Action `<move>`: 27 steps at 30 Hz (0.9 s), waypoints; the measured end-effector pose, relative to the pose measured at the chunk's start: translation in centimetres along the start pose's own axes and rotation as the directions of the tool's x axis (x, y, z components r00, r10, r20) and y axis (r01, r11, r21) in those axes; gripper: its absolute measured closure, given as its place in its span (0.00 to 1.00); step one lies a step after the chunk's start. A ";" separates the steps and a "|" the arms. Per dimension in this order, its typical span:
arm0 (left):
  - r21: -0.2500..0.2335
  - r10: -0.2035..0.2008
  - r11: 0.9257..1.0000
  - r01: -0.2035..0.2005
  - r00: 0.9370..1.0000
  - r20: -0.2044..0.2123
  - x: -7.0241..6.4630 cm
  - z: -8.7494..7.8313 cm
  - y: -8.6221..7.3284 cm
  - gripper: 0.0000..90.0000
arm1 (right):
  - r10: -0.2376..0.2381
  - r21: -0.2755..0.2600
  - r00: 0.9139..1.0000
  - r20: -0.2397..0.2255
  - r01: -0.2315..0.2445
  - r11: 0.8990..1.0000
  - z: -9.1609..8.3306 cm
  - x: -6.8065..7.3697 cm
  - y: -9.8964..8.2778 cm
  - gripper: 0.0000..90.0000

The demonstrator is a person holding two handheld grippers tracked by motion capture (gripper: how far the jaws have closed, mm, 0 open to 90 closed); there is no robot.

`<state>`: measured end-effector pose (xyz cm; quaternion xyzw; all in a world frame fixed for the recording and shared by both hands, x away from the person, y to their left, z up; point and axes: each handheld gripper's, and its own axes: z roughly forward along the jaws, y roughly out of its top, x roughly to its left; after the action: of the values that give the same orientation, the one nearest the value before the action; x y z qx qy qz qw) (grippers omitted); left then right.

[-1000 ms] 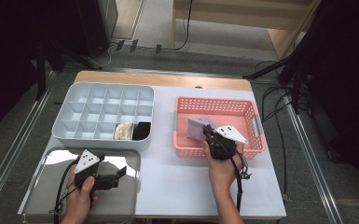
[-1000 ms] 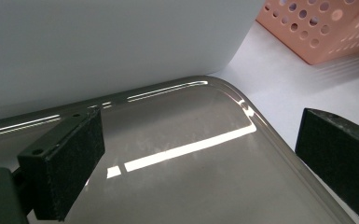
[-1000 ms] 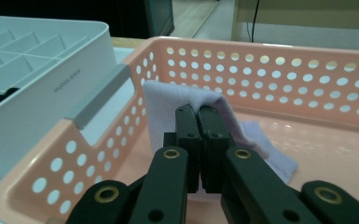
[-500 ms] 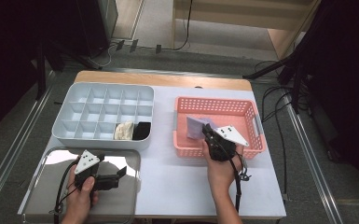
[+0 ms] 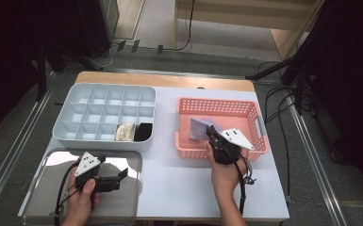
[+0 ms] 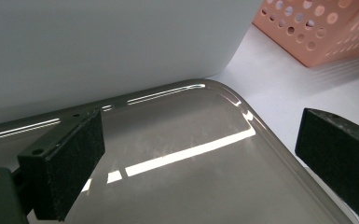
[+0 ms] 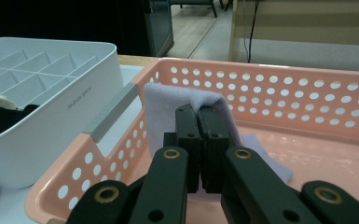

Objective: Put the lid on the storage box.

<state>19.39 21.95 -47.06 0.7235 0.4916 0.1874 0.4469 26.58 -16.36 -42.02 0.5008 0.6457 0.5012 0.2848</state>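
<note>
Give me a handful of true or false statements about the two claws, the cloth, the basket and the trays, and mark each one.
1. The right claw is shut on the purple cloth. True.
2. The cloth is over the grey divided box. False: it is in the pink basket.
3. The left claw is open with nothing between its jaws. True.
4. The left claw hovers over the basket. False: it is over the shiny metal tray.
5. The divided box holds a cream item and a black item in neighbouring compartments. True.

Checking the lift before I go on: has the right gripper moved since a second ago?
No. The right gripper, pinching the lilac cloth, sits at the same spot against the pink basket.
</note>
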 end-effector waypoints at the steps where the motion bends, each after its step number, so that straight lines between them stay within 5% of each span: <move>1: 0.002 0.001 1.000 -0.001 1.000 0.000 0.0 0.0 0.0 0.02 | 0.001 -0.002 1.000 -0.003 -0.001 1.000 -0.1 0.0 0.0 0.99; 27: 0.002 0.006 1.000 -0.006 1.000 -0.003 -0.1 0.0 0.0 0.02 | -0.018 -0.051 0.998 -0.067 0.015 0.999 -4.3 1.7 0.6 0.99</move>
<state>19.37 21.88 -47.05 0.7251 0.4904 0.1890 0.4450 22.48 -16.33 -39.81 0.4711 0.6461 0.5314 0.2796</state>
